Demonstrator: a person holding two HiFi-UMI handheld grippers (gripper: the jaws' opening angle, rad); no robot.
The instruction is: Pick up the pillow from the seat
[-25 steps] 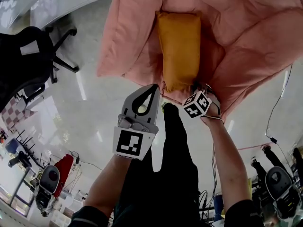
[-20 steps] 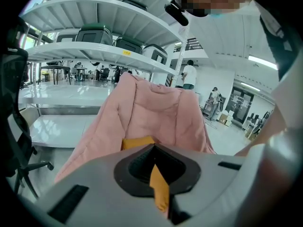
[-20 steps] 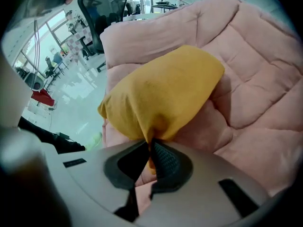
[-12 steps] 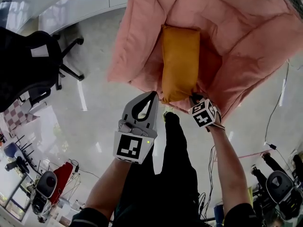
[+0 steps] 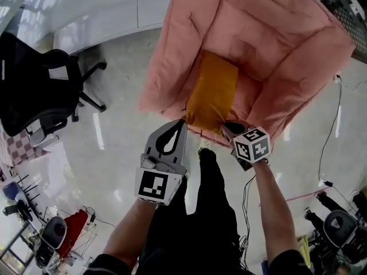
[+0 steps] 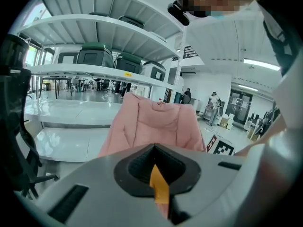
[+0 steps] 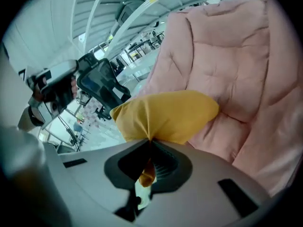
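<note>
Over the pink seat (image 5: 298, 44), pillow (image 5: 212, 93) in right tool (image 7: 150, 143)

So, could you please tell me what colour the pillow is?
The pillow is mustard yellow, clearest in the right gripper view.

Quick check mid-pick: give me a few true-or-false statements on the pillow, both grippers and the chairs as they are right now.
1. The right gripper has its jaws clamped on a corner of the yellow pillow. True.
2. The pillow is on the black office chair. False: it is over the seat of the pink padded chair.
3. The left gripper has its jaws wide open. False: they meet at the tip.
4. In the head view, the black office chair stands on the floor, left of the pink chair. True.
</note>
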